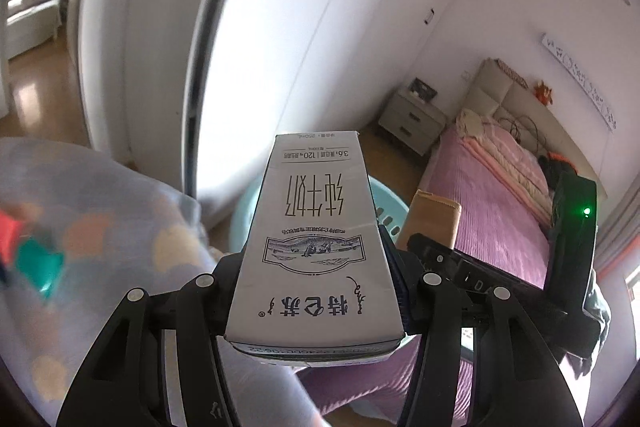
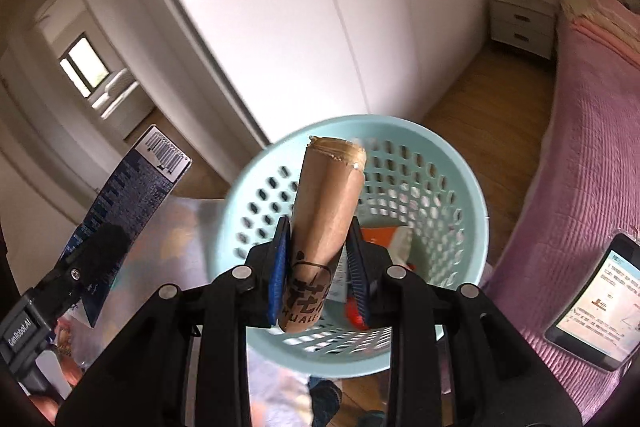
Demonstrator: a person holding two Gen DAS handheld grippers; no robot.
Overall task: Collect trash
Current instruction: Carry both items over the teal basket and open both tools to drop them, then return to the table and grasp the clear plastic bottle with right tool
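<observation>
Right wrist view shows the right gripper (image 2: 318,267) closed on a brown paper pouch (image 2: 326,223), its blue pads (image 2: 279,269) pressing the pouch's printed lower part from both sides while the torn top end points forward. Directly beneath and beyond the pouch sits the light blue perforated trash basket (image 2: 472,211), which already holds an orange-and-white wrapper (image 2: 386,241) at its bottom. Left of the basket, the left gripper (image 2: 86,267) carries a milk carton (image 2: 132,195), dark side and barcode facing this camera. Right of the basket lies a bed with a purple cover (image 2: 560,155), and a lit phone (image 2: 600,303) rests on it. Behind the basket stand white wardrobe doors (image 2: 280,7).

Left wrist view shows the left gripper (image 1: 316,291) clamped on the carton (image 1: 316,227), its grey printed face up. The basket's rim (image 1: 244,203) shows just past the carton, with the pouch (image 1: 434,217) and right gripper (image 1: 436,259) near its right. A nightstand (image 1: 414,119) stands far behind the basket.
</observation>
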